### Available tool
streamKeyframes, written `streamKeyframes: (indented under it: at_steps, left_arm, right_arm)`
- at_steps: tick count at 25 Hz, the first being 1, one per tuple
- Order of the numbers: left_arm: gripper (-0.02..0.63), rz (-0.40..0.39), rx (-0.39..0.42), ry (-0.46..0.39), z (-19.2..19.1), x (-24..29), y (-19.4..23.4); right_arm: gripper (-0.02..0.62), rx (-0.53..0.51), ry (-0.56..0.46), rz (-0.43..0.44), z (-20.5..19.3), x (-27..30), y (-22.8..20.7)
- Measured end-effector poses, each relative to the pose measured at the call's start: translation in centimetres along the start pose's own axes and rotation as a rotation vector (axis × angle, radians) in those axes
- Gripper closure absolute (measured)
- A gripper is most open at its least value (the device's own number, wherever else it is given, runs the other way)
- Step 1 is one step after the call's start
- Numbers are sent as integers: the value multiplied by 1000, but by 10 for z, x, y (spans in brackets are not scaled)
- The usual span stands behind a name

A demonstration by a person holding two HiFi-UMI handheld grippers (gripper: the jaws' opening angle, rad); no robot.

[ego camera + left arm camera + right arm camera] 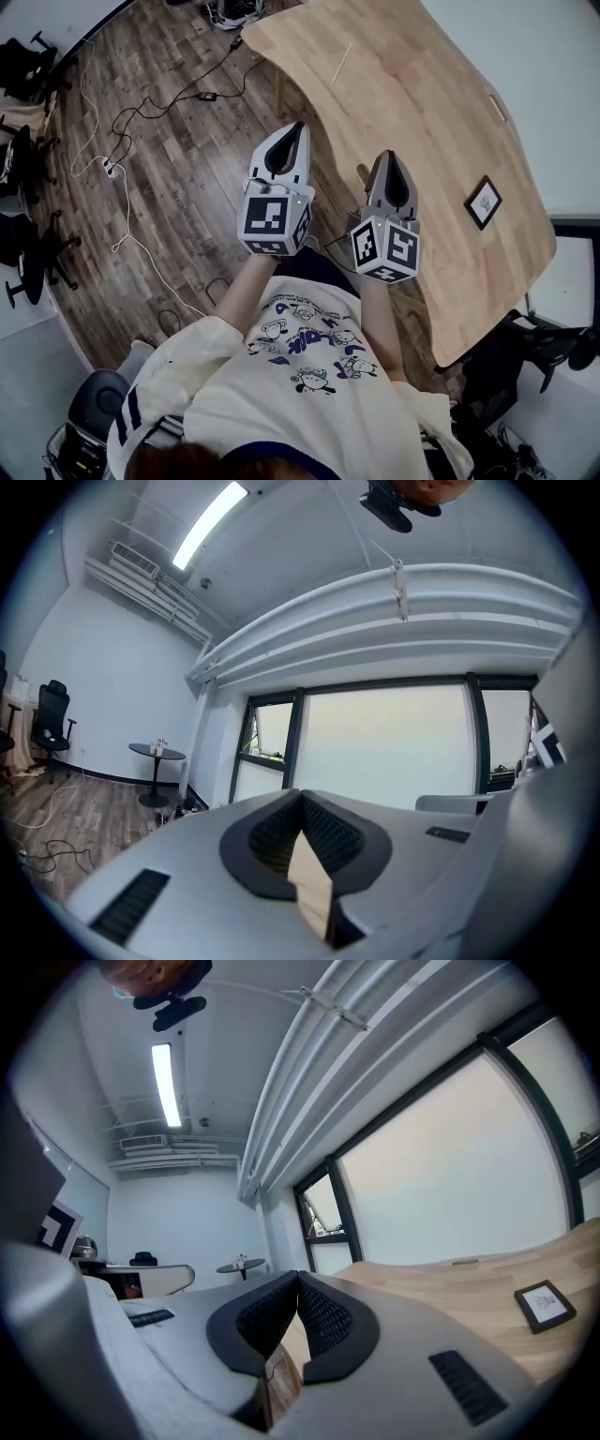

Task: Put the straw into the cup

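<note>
A thin pale stick (342,64), which looks like the straw, lies on the far part of the light wooden table (422,112). No cup shows in any view. My left gripper (298,127) is held up over the floor just off the table's left edge, jaws shut with the tips touching and nothing between them. My right gripper (394,155) is beside it over the table's near edge, also shut and empty. The left gripper view looks over the left gripper (300,794) at windows and ceiling. The right gripper view has the right gripper (298,1276) above the tabletop (469,1274).
A small black-framed picture (484,202) (544,1304) lies on the table's right side. A pale flat strip (497,108) rests near the far right edge. Cables and a power strip (111,169) trail over the wood floor, with office chairs (28,272) at the left.
</note>
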State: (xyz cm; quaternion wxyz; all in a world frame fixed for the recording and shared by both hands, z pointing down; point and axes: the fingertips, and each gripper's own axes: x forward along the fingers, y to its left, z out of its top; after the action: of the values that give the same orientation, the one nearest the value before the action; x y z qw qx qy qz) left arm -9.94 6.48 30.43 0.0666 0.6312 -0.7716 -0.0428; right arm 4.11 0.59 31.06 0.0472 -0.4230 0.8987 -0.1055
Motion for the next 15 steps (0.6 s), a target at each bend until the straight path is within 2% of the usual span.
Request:
streamKeyframes:
  at_steps: [15]
  left_arm:
    - [584,21,-27,28,-3,54,2]
  right_arm:
    - [598,23,20,-4,4,51,-35]
